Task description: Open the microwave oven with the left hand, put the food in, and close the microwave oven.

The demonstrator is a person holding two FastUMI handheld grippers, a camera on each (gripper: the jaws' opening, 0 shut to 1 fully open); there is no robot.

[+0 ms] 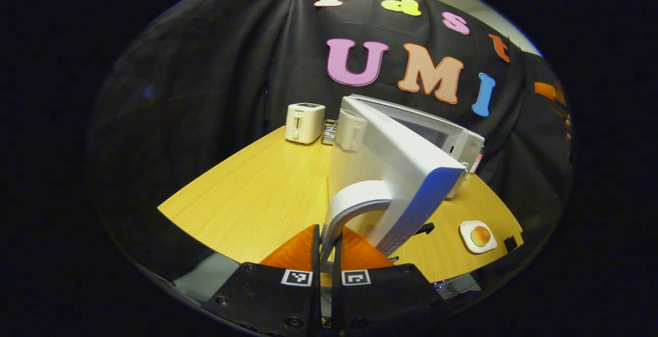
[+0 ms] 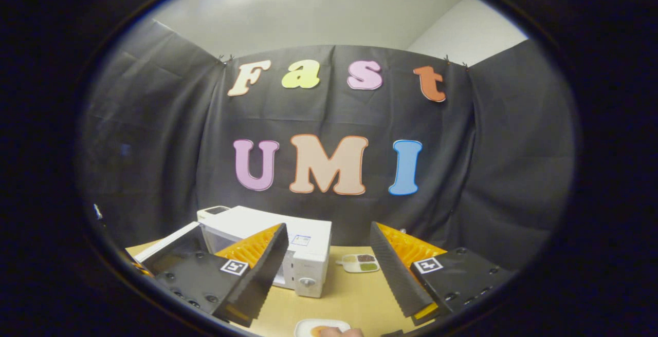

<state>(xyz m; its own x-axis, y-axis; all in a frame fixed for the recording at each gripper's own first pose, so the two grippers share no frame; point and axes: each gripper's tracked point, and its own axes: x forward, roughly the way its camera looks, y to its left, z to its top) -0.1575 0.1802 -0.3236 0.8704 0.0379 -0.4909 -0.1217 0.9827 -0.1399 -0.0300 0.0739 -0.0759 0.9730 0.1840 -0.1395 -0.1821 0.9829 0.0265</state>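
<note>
My left tool point(image 1: 326, 255) is pinching the curved white handle point(image 1: 354, 201) of the microwave oven door point(image 1: 390, 172), both fingers pressed on its lower end, with the door swung well out from the microwave oven point(image 2: 288, 247) on the wooden counter point(image 1: 257, 193). My right tool point(image 2: 329, 270) hangs with its fingers spread and nothing between them, aimed toward the oven front. The food, a bun point(image 1: 480, 234) on a small white plate point(image 1: 478, 237), sits on the counter near its front edge, to the right of the open door in the left gripper view; the plate's rim also appears at the bottom of the right gripper view. A white toaster point(image 1: 305, 122) stands at the far corner and a small dish with compartments point(image 2: 360, 262) lies beside the oven. The step in hand appears to be finishing the door swing. To do it well, I judge the pull should follow the hinge's arc, not a straight line, so the handle does not slip from the grip, and the door should end wide enough to leave the plate a free path into the cavity.
</note>
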